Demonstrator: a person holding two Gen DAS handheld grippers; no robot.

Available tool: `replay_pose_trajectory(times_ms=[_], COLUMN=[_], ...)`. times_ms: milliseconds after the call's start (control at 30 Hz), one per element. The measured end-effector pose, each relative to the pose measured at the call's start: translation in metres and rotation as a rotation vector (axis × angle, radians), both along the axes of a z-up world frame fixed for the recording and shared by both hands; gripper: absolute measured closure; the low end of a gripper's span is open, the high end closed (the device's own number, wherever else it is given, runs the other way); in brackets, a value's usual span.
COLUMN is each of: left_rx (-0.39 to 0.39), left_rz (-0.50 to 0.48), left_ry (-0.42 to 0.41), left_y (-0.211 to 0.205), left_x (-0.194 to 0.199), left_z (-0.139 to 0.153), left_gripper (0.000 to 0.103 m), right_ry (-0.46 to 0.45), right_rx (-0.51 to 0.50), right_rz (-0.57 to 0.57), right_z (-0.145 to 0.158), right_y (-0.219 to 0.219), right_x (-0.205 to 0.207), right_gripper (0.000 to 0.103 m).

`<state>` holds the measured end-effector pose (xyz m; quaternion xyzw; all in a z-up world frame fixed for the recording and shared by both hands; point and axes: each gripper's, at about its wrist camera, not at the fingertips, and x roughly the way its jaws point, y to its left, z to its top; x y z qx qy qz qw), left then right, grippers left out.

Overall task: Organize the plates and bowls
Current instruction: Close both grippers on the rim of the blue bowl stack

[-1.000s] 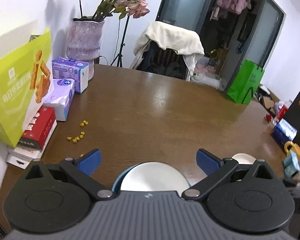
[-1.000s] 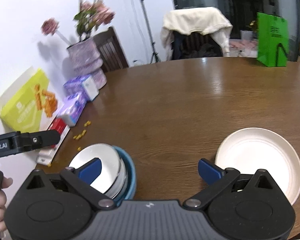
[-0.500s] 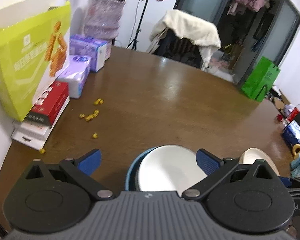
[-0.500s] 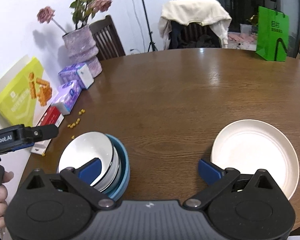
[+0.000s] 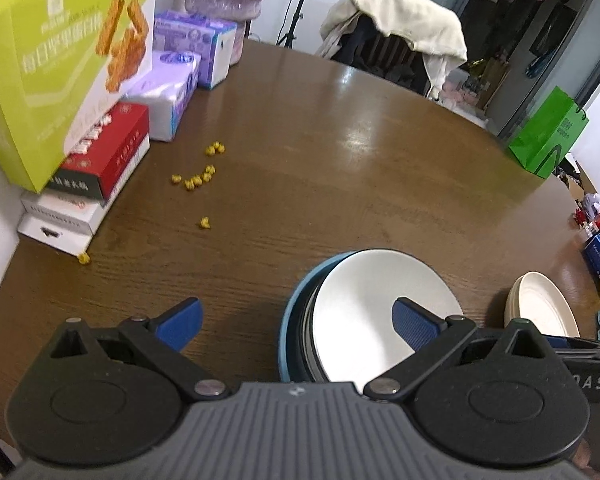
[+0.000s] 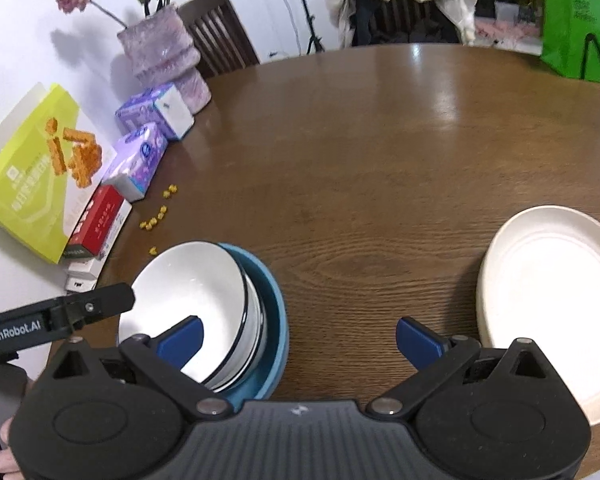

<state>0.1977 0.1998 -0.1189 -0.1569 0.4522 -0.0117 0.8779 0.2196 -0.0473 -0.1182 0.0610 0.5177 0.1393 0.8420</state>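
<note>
Left wrist: left gripper (image 5: 296,318) fingers spread wide, empty; glossy white bowl (image 5: 380,308) nested in blue bowl (image 5: 290,328) under the right finger, on grained wood counter (image 5: 340,160) | Right wrist: right gripper (image 6: 300,338) fingers wide, empty; cream plate (image 6: 552,300) beside right finger, bare counter between.

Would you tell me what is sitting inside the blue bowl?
White bowls with dark rims are nested inside the blue bowl; at least two rims show. The blue bowl's bottom is covered, so anything beneath the stack cannot be seen.
</note>
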Motion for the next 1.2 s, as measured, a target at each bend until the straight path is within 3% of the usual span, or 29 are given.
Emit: replay_pose_trajectory(times_ms=[367,467,900,1200], left_rx=[-0.046,-0.070,-0.120,-0.181], left_rz=[0.026,0.023,0.007,0.010], left_ry=[0.100,0.136,0.193,0.202], left_y=[0.007,0.009,0.004,0.007], left_x=[0.019,0.023,0.038,0.042], left_z=[-0.029,-0.036,-0.051,-0.059], left_gripper=[0.005,0.006,0.032,0.034], right_ry=[0.103,0.131,0.198,0.209], right_rx=[0.007,0.020,0.087,0.143], right_rz=[0.085,0.095,0.095,0.108], right_z=[-0.032,-0.041,-0.065,-0.068], right_y=[0.023,0.027,0.038,0.039], right_x=[0.018,0.023,0.036,0.041], right_gripper=[0.002,0.008,0.022,0.026])
